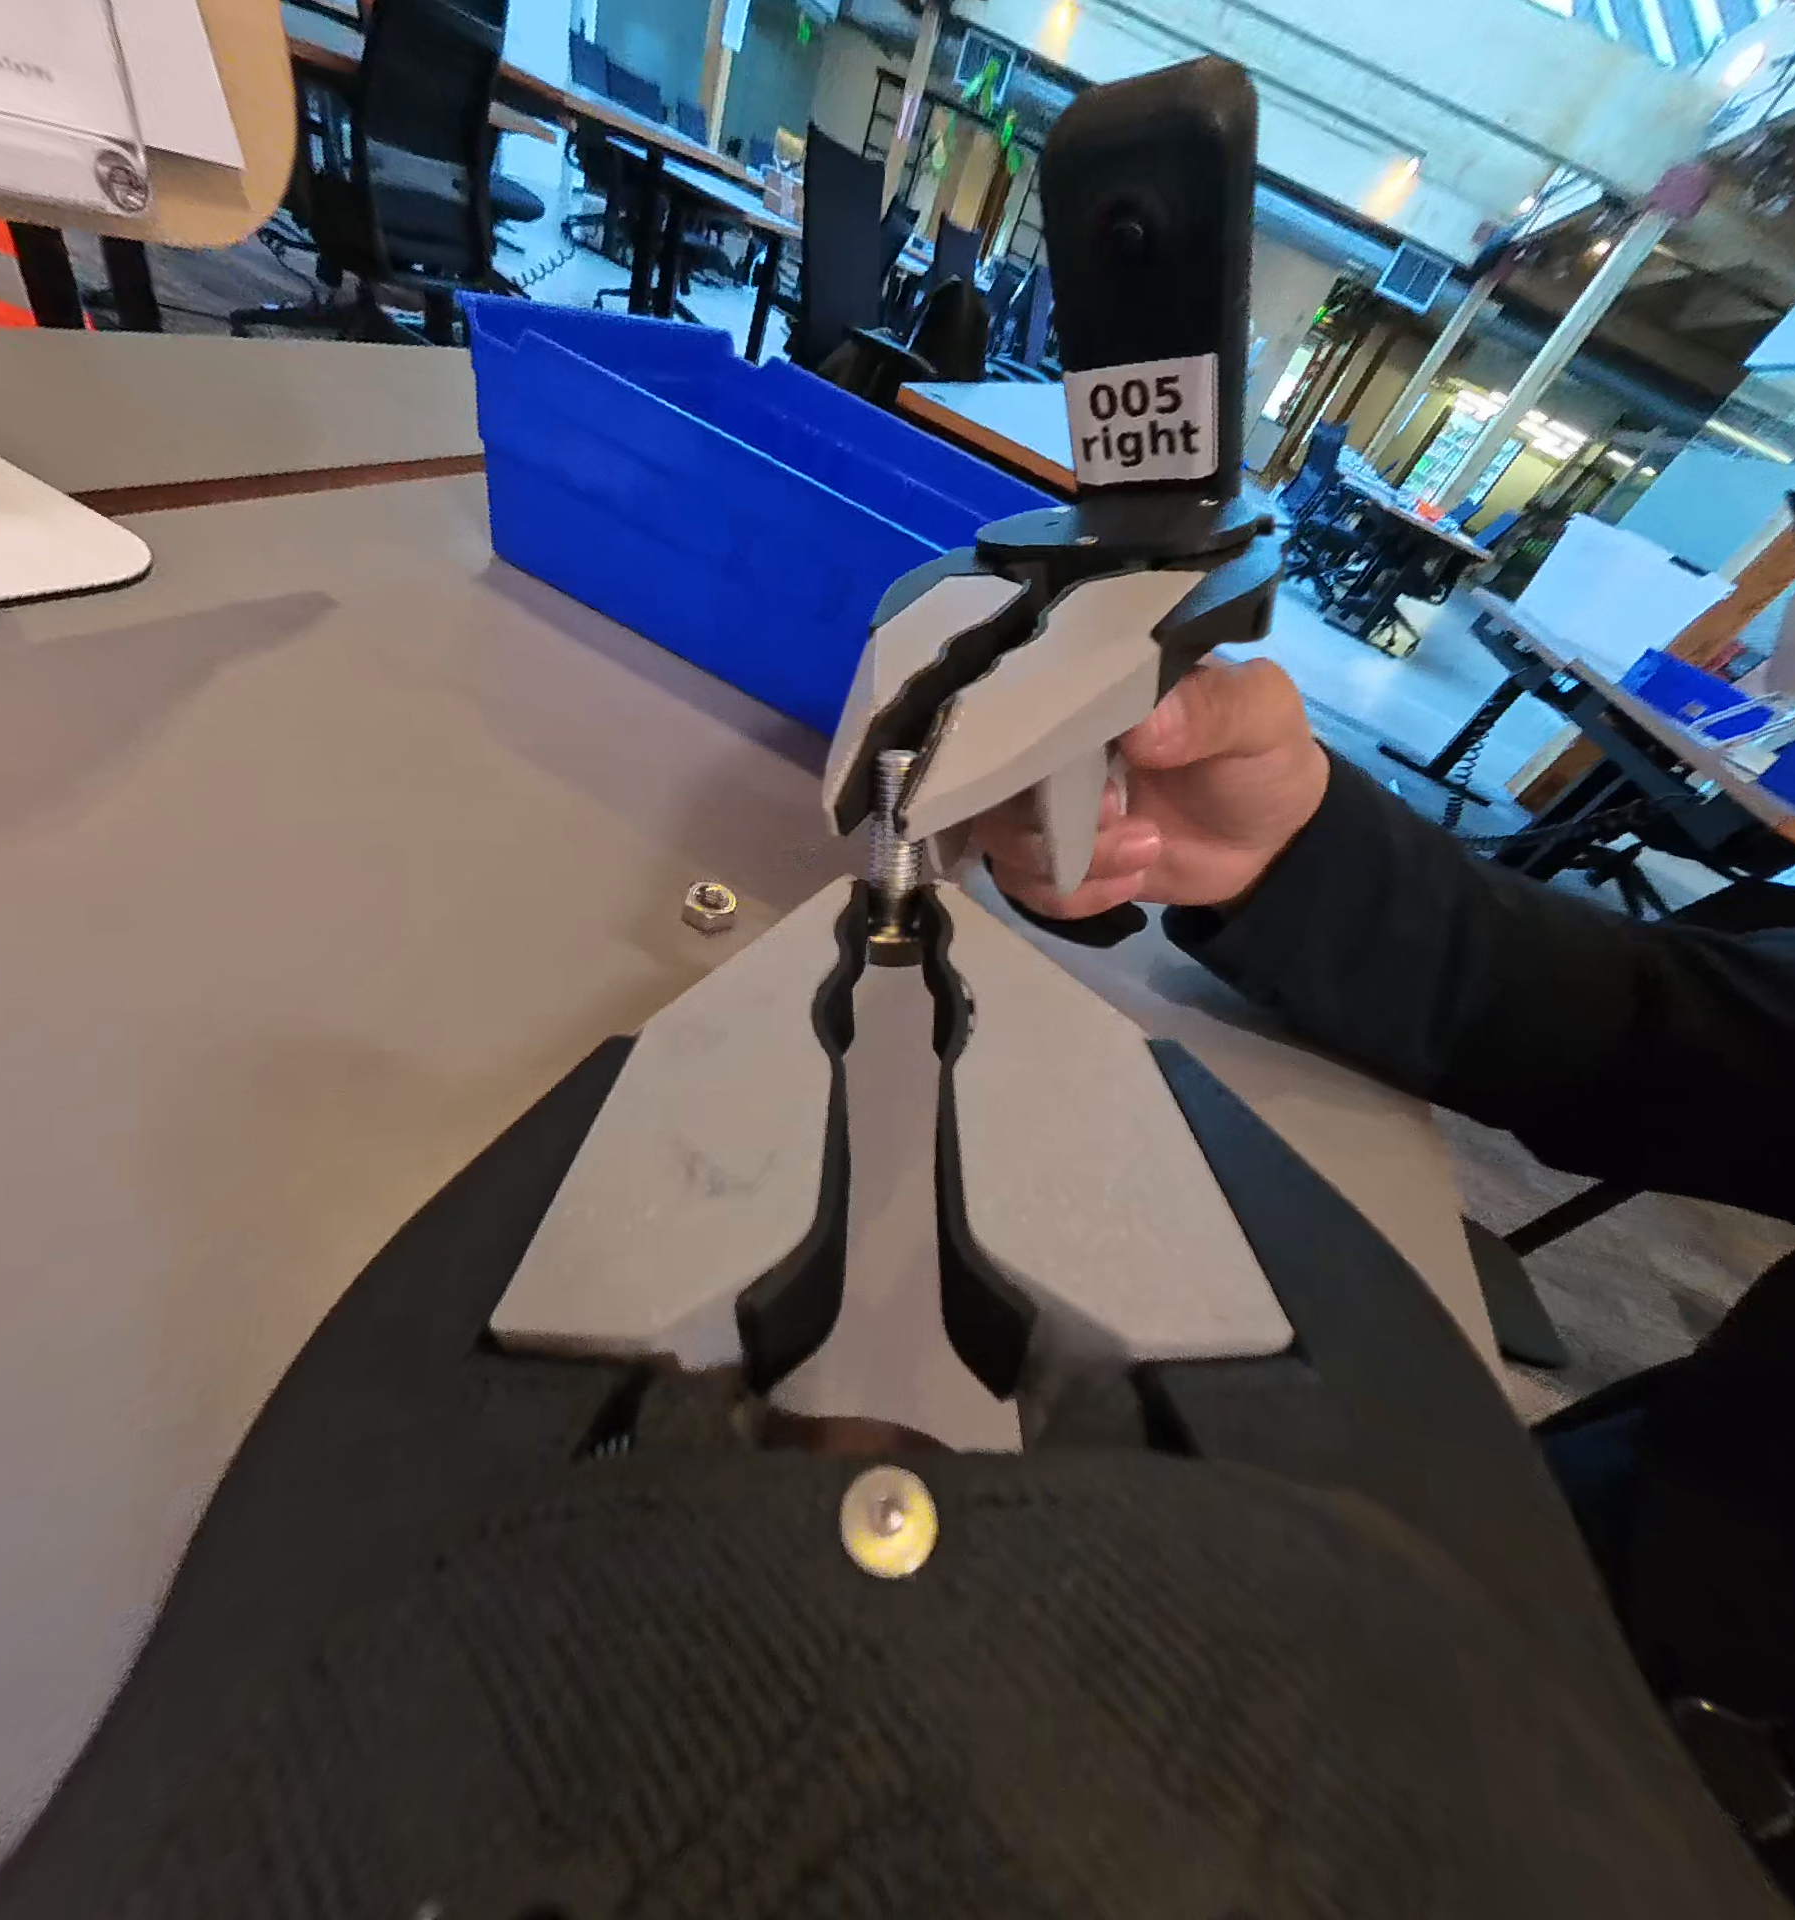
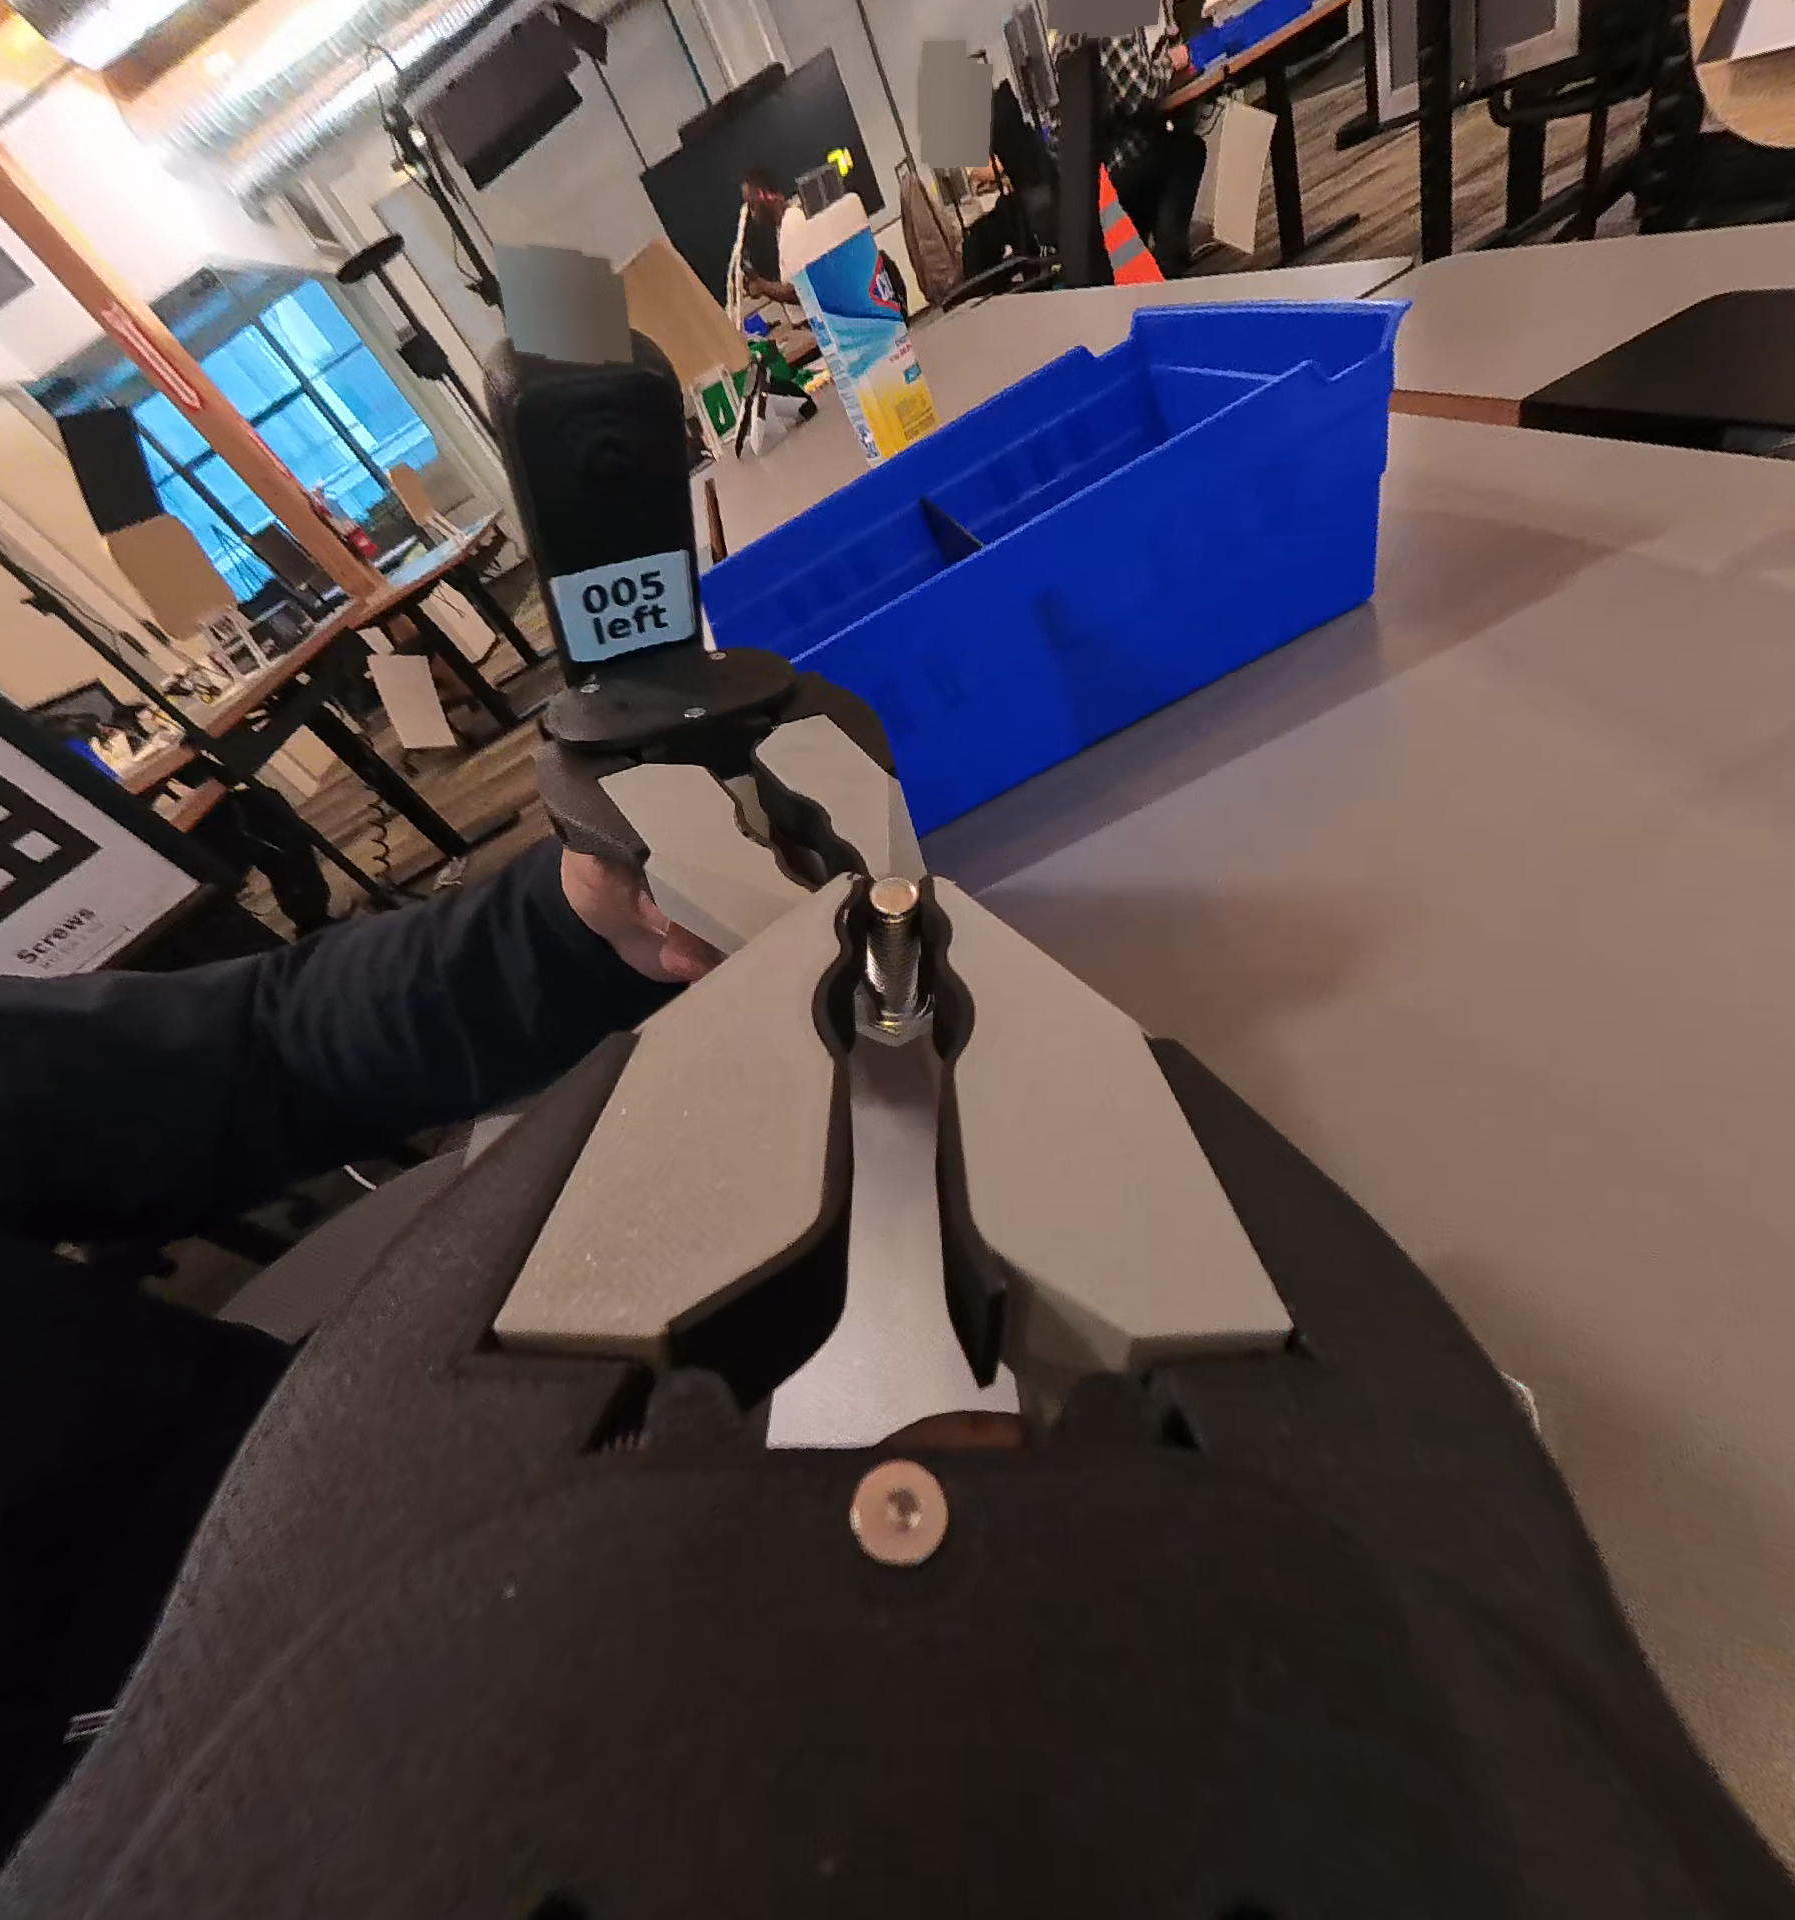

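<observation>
A silver threaded bolt [image 1: 895, 831] stands upright above the grey table [image 1: 249, 883], held between both grippers. My left gripper [image 1: 893, 923] is shut on the hex piece [image 1: 893, 940] at the bolt's lower end; I cannot tell whether it is the head or a nut. My right gripper [image 1: 888, 800] comes down from above and is shut on the threaded shaft. In the right wrist view, my right gripper [image 2: 893, 904] clamps the bolt [image 2: 891, 951], with the hex piece [image 2: 891, 1016] between its fingers. The left gripper's body [image 2: 664, 717] reaches in from behind, its tips hidden.
A loose hex nut [image 1: 708, 904] lies on the table just left of the grippers. A blue divided plastic bin [image 1: 685, 499] [image 2: 1132, 623] stands behind them. A wipes canister [image 2: 862, 343] stands beyond the bin. A hand [image 1: 1205, 790] in a dark sleeve holds the right gripper. Less than 4 cm separates the two grippers' tips.
</observation>
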The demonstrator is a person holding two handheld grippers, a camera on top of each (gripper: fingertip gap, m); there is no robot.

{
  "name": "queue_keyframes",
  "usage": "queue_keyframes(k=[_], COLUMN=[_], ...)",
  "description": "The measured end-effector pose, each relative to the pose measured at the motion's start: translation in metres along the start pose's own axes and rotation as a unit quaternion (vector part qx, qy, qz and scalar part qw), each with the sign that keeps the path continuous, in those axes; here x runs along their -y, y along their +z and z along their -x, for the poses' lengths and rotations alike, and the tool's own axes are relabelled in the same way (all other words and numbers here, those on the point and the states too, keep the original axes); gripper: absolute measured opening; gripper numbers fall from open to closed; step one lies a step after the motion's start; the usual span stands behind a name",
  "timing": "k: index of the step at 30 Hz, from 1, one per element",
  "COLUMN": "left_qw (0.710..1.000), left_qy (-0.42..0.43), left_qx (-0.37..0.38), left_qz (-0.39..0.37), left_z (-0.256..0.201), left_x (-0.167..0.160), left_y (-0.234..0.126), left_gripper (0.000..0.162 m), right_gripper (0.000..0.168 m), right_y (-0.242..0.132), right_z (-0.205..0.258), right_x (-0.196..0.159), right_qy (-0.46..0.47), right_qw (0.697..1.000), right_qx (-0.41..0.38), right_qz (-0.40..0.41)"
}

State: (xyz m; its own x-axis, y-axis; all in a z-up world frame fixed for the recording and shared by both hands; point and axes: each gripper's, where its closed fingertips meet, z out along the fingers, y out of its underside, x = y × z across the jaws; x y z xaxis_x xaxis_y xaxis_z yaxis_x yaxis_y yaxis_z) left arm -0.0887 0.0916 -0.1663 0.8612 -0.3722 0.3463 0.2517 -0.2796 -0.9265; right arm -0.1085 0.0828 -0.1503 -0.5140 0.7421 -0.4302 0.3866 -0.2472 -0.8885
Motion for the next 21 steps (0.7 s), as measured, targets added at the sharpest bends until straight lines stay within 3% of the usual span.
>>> queue_keyframes(k=[21], left_qw=[1.000], left_qy=[0.015], left_qx=[-0.008], left_qz=[0.004], left_z=[-0.0052], left_x=[-0.0011], left_y=[0.0018], left_gripper=[0.007], right_gripper=[0.006], right_y=[0.0030], right_z=[0.0078], right_x=[0.0005], right_qy=[-0.044], right_qw=[0.999], right_qx=[-0.018], right_qz=[0.011])
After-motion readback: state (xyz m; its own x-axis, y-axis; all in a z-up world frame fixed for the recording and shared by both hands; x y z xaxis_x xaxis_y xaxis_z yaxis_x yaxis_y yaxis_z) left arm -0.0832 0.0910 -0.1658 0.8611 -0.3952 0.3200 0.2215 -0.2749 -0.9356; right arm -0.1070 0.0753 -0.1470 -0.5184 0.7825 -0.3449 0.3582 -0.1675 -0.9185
